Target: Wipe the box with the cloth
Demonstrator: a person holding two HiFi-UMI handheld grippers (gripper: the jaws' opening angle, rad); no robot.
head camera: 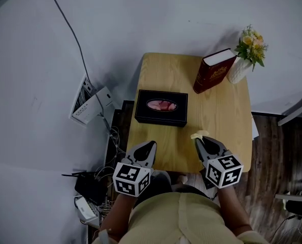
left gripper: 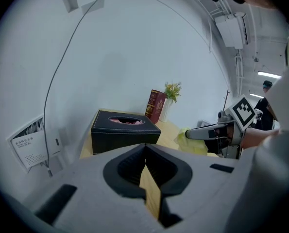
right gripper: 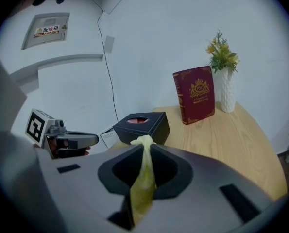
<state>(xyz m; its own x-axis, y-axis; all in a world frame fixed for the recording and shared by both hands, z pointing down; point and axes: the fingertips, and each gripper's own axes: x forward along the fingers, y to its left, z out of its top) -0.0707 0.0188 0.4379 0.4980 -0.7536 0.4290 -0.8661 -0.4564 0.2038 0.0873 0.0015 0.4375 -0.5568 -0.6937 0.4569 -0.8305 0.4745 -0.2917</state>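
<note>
The black tissue box (head camera: 161,108) sits on the left half of the small wooden counter (head camera: 219,136), with pink tissue showing in its oval top opening. Only a stretch of plain wood lies between it and the two grippers at the near edge.

The left gripper (head camera: 149,146) has its jaws pressed together with nothing between them. The right gripper (head camera: 199,141) pinches a yellow cloth (head camera: 199,134), which bunches between its pads and pokes out past the tips, well apart from the box.

At the far right corner a dark red book (head camera: 214,71) stands upright, just beside a white ribbed vase (head camera: 239,70) of yellow flowers (head camera: 252,44). Both are clear of the box. The book's cover bears a gold crest and border (right gripper: 199,90), with lettering too small to read.

A thin cable (head camera: 69,29) runs down the pale wall to a white labelled unit (head camera: 85,103) beside the counter; its print is not legible. Below it, dark devices and tangled leads (head camera: 92,187) lie on the floor. In the right gripper view, a wall panel carries a label reading 配电箱 (right gripper: 51,31).
</note>
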